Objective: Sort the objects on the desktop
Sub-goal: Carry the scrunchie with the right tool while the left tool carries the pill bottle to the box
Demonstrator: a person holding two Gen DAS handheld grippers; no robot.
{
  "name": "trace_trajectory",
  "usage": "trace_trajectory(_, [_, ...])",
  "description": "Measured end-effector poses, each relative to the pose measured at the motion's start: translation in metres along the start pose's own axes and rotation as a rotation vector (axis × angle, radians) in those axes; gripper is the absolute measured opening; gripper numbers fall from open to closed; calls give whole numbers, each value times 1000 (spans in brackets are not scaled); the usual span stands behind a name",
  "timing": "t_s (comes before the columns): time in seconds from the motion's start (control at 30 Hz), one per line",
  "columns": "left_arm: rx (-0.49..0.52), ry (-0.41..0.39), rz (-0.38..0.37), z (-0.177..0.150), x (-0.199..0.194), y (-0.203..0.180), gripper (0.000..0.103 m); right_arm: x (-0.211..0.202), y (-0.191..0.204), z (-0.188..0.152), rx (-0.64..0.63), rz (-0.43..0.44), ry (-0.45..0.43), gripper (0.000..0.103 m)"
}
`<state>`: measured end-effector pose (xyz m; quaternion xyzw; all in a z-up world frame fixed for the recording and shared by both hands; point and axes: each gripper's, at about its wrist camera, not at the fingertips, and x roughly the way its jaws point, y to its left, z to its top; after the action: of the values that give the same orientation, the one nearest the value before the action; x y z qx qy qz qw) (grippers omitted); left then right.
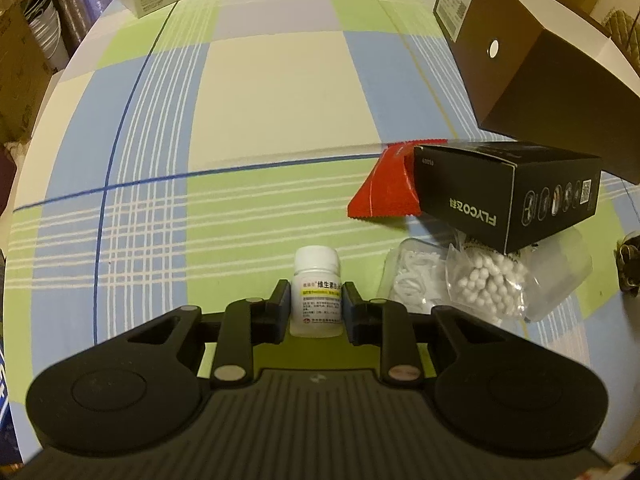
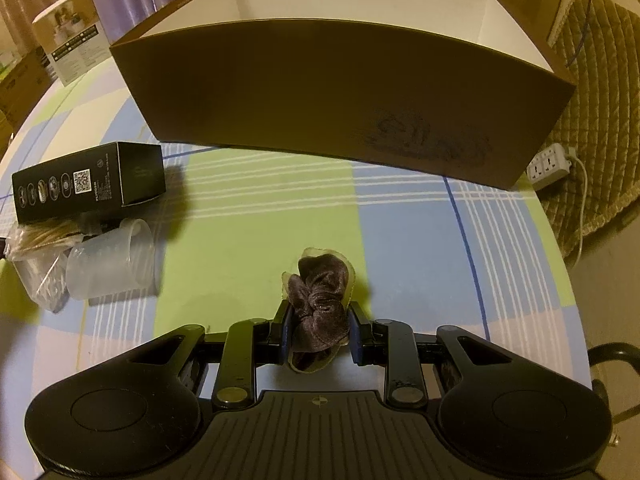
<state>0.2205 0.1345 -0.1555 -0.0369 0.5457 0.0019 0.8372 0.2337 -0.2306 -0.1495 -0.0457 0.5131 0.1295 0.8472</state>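
Broadly, the bench [image 1: 280,92] under its checked cloth carries everything, and the open brown box [image 2: 340,92] dominates the far side; judged from the task, it is where sorted items go, its mouth facing up and its near wall turned to the right tool.

Black carton [image 1: 508,192] lies on its side, propped over the clutter: red packet [image 1: 380,192] tucked at one end, bag of cotton swabs [image 1: 488,284] and a second clear bag [image 1: 412,280] of small white pieces just below it. Frosted plastic cup [image 2: 112,260] lies tipped over beside that heap. All unsorted, it appears.

Right tool [image 2: 318,332]: closed on a dark velvet scrunchie [image 2: 320,304], pads pressing the fabric from both sides, the bunched end sticking forward. It sits low over the cloth, well short of the box wall; likely it must rise over the rim to drop.

Left tool [image 1: 316,304]: fingers bracket a small white pill bottle [image 1: 317,292], upright on the cloth, cap forward of the pads. Pads look against the label, or very nearly; cannot tell whether the grip is firm. Bottle near the swab bag, apart from it.
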Motion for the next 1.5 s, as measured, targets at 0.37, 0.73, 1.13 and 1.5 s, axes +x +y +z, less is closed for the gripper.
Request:
trace_trajectory(0.37, [-54, -71, -11, -8, -51, -2, 22, -24, -14, 2, 28, 34, -25, 22])
trace_trajectory(0.73, [27, -211, -106, 16, -112, -57, 22, -68, -34, 16, 54, 116, -78, 22])
trace_trajectory(1.13, [196, -309, -222, 68, -128, -139, 22, -106, -55, 62, 8, 188, -172, 22])
trace_trajectory(1.5, [264, -305, -274, 143, -98, -195, 22, -102, -66, 134, -82, 198, -235, 22])
